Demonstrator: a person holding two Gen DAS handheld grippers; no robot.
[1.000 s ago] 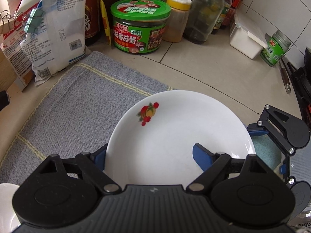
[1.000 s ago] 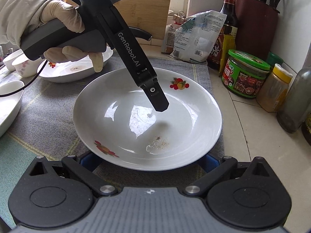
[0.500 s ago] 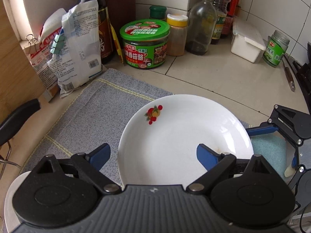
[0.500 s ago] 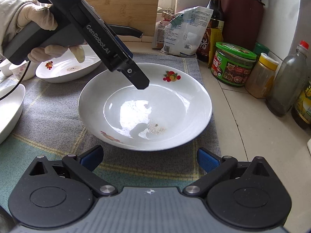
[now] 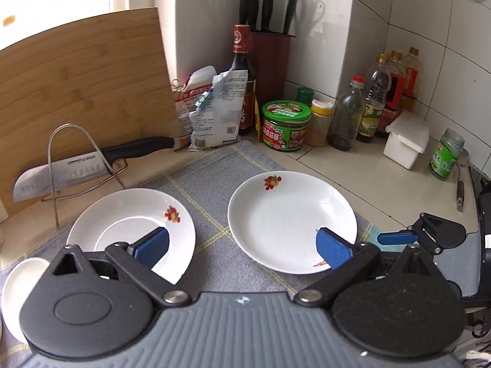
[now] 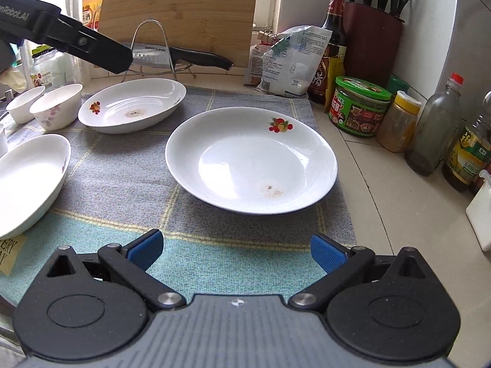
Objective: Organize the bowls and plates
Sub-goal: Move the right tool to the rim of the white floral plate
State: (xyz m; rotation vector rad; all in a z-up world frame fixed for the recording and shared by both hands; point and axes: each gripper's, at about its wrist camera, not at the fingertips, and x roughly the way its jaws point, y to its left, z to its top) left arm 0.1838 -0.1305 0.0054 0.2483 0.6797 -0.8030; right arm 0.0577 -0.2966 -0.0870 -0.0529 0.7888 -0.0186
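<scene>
My left gripper (image 5: 242,245) has its blue-padded jaws opening wide, nothing between them; it hangs above the grey checked cloth mat (image 5: 211,184). My right gripper (image 6: 234,250) also has its fingers spread, empty, just short of the large white porcelain plate with a red fruit print (image 6: 251,159). That plate lies flat on the mat, free of both grippers. A second white fruit-print plate (image 6: 132,105) sits well apart to its left, near two small white bowls (image 6: 43,104). A bigger white bowl (image 6: 29,181) rests at the mat's left edge. Behind stand a bamboo cutting board (image 6: 184,9) and a green-lidded sauce jar (image 6: 360,105).
</scene>
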